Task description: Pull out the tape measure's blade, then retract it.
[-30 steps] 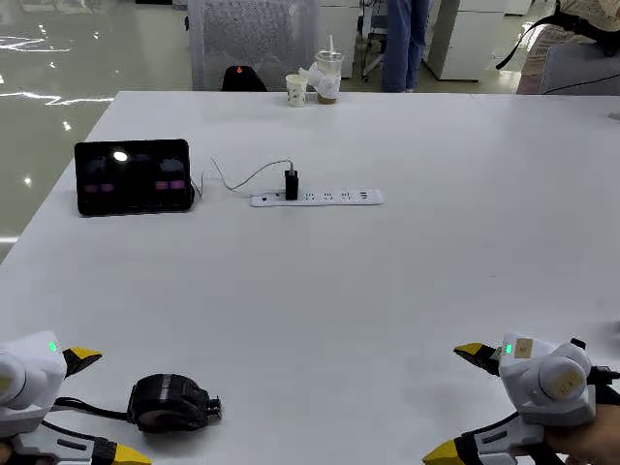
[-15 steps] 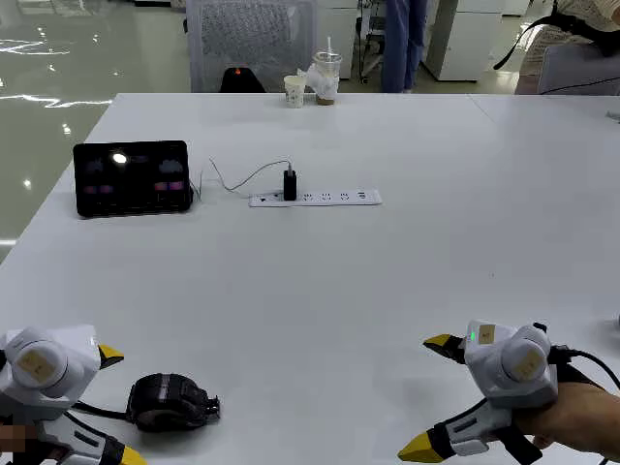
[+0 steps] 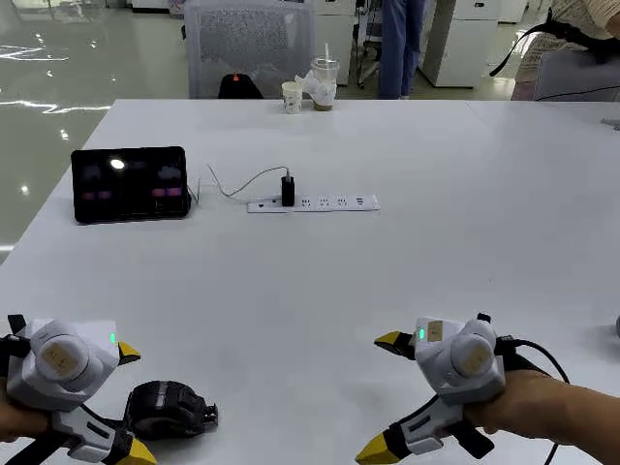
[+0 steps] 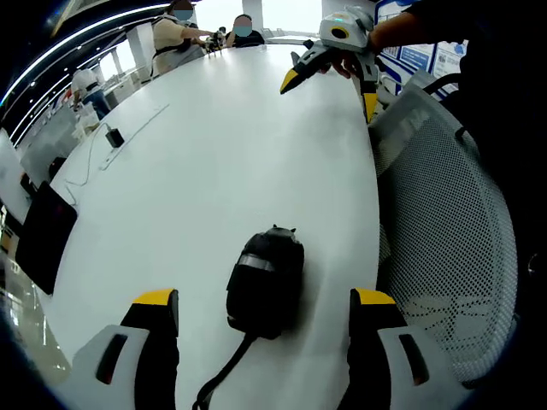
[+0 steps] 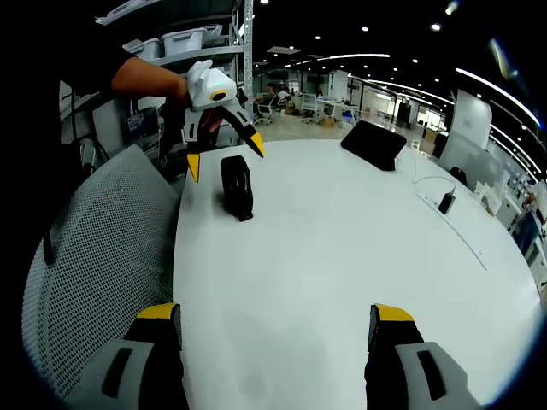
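Note:
A black tape measure (image 3: 170,408) lies on the white table (image 3: 320,271) near its front left edge, with its blade inside the case. My left gripper (image 3: 131,401) stands open just left of it, one yellow tip on each side of its rear. In the left gripper view the tape measure (image 4: 265,279) sits between and just ahead of my open left gripper (image 4: 261,301). My right gripper (image 3: 385,394) is open at the front right, well apart from the case and holding nothing. The right gripper view looks past my open right gripper (image 5: 275,313) toward the tape measure (image 5: 237,185).
A dark tablet (image 3: 131,183) stands at the back left. A white power strip (image 3: 315,203) with a black plug and thin cable lies mid-table. Cups (image 3: 312,85) sit at the far edge. A mesh chair (image 4: 444,222) stands at the table's near side.
Both grippers have moved inward: the left one has closed in beside the tape measure, and the right one has travelled left. The tape measure has stayed where it lay.

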A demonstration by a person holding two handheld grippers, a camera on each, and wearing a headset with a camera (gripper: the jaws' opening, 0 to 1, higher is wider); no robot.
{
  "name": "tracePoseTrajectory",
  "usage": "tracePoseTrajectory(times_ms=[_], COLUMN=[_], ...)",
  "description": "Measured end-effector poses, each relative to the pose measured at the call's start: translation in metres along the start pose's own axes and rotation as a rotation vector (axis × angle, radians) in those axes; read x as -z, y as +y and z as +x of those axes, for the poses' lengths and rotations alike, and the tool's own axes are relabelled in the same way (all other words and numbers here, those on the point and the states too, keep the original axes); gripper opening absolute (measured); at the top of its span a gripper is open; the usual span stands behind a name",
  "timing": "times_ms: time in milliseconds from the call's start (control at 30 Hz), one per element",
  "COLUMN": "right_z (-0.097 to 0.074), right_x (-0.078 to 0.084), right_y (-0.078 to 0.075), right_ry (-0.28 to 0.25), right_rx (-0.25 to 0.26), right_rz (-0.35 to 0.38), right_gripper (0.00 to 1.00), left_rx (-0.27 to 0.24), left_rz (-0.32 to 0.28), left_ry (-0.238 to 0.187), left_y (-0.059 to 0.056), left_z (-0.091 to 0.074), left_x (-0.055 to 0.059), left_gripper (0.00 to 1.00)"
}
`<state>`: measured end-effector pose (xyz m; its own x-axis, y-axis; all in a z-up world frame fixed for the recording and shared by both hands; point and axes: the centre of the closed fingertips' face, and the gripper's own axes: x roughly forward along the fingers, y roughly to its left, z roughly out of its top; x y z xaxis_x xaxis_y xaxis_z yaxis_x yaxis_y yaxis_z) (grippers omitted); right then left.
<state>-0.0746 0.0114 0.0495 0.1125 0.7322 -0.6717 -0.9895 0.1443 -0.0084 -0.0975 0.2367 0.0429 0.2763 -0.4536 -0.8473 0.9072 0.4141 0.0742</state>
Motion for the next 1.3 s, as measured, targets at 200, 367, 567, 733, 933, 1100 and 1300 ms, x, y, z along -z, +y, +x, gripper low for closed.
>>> tracePoseTrajectory(times_ms=[200, 367, 567, 733, 933, 1100, 1300], right_z=[0.017, 0.028, 0.04, 0.052, 0.066, 0.08, 0.092], right_x=[-0.013, -0.019, -0.027, -0.03, -0.043, -0.05, -0.05], right_y=[0.004, 0.007, 0.008, 0.009, 0.016, 0.025, 0.029], right_ry=[-0.006, -0.001, 0.002, 0.024, 0.027, 0.03, 0.049], right_rx=[-0.037, -0.068, -0.085, -0.109, -0.142, -0.166, -0.185], right_rz=[-0.011, -0.02, -0.032, -0.056, -0.069, -0.085, -0.094], right_gripper=[0.88, 0.84, 0.81, 0.77, 0.73, 0.69, 0.67], left_rx=[0.015, 0.04, 0.06, 0.077, 0.065, 0.061, 0.056], left_rz=[0.033, 0.07, 0.087, 0.084, 0.096, 0.088, 0.089], left_ry=[0.01, 0.02, 0.041, 0.047, 0.061, 0.028, 0.006], left_y=[0.003, 0.002, 0.003, -0.001, 0.001, 0.001, 0.001], left_z=[0.006, 0.011, 0.017, 0.022, 0.024, 0.025, 0.025], left_x=[-0.006, -0.008, -0.01, -0.012, -0.012, -0.012, -0.013], left_gripper=[0.69, 0.61, 0.51, 0.39, 0.3, 0.29, 0.29])
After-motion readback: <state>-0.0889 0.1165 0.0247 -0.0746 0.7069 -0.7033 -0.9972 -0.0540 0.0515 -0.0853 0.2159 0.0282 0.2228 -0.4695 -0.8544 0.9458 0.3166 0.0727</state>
